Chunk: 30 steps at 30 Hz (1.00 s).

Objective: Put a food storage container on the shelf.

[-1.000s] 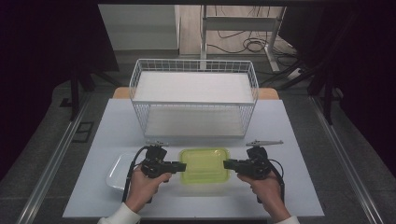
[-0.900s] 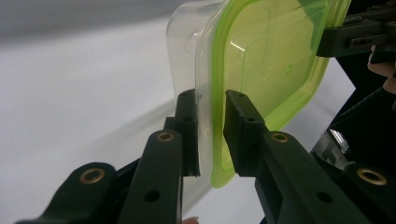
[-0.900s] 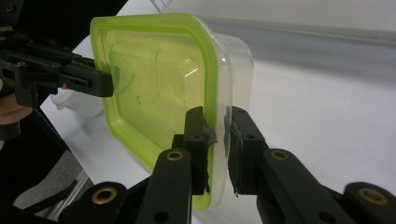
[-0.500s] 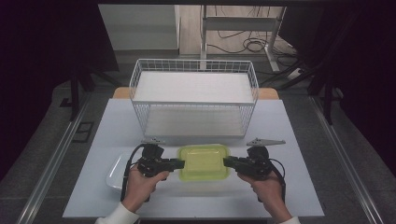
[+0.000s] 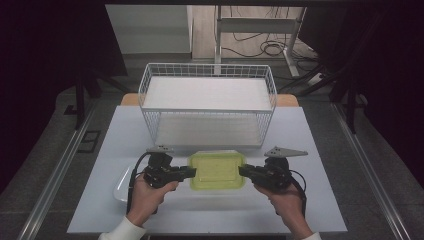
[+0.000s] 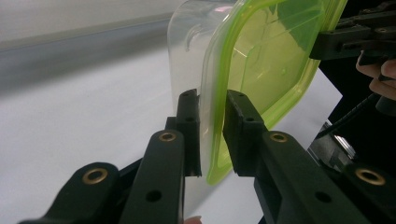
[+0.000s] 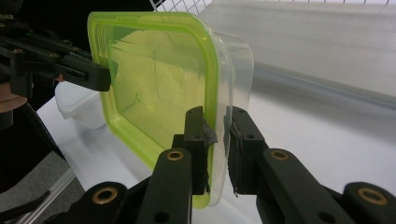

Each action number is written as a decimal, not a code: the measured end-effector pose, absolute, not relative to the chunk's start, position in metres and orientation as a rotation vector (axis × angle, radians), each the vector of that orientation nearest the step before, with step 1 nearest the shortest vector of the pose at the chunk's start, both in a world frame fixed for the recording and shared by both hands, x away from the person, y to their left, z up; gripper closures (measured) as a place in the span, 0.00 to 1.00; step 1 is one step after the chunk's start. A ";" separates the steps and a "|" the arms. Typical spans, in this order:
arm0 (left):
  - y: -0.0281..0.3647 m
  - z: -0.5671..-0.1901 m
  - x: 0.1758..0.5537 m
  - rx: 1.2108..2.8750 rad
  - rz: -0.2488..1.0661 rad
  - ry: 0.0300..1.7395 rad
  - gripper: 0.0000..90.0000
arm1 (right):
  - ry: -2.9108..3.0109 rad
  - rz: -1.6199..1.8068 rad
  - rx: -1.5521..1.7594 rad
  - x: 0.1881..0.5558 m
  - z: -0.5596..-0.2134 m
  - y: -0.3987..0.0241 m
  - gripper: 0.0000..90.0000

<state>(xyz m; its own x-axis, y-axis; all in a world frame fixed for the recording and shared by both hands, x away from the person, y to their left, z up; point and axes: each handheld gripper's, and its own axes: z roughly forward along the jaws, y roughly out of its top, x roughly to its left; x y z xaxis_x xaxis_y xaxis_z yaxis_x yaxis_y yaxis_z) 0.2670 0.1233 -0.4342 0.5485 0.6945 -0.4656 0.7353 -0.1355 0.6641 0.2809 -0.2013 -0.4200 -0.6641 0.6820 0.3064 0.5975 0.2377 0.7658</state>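
- Nearest the front edge of the white table, a person's two hands come in; each holds a black gripper turned inward toward the other.
- The left gripper is clamped on the left rim of a clear plastic container with a lime-green lid; in the left gripper view the green rim and the clear wall sit pinched between its two pads.
- The right gripper is clamped on the opposite rim; in the right gripper view its jaws press the lid's edge and the clear wall together.
- The container hangs between the two grippers, lid up, over the front middle of the table.
- Just left of it, behind the left hand, a white lidless tub rests on the table near the front-left corner.
- Farther back, a white wire basket rack with two shelves stands at the table's rear edge, apart from the container.
- Beyond the table lie a dark floor and cables.
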 end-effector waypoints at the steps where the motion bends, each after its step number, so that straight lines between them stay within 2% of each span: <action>1: 0.124 -0.434 0.267 1.858 -0.052 1.167 0.86 | 2.394 1.420 1.233 0.281 -0.419 -0.201 0.87; 11: 0.125 -0.423 0.264 1.870 0.007 1.130 0.86 | 2.370 1.418 1.140 0.276 -0.410 -0.198 0.87; 30: 0.136 -0.408 0.268 1.851 0.022 1.096 0.87 | 2.340 1.437 1.055 0.277 -0.397 -0.192 0.87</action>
<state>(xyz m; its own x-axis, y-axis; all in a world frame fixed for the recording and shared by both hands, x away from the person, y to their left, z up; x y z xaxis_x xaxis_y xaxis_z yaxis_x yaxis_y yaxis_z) 0.2677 0.1360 -0.4076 0.5979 0.6874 -0.4123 0.6704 -0.1467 0.7274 0.2765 -0.1919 -0.3970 -0.7253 0.6620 0.1890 0.4678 0.2725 0.8408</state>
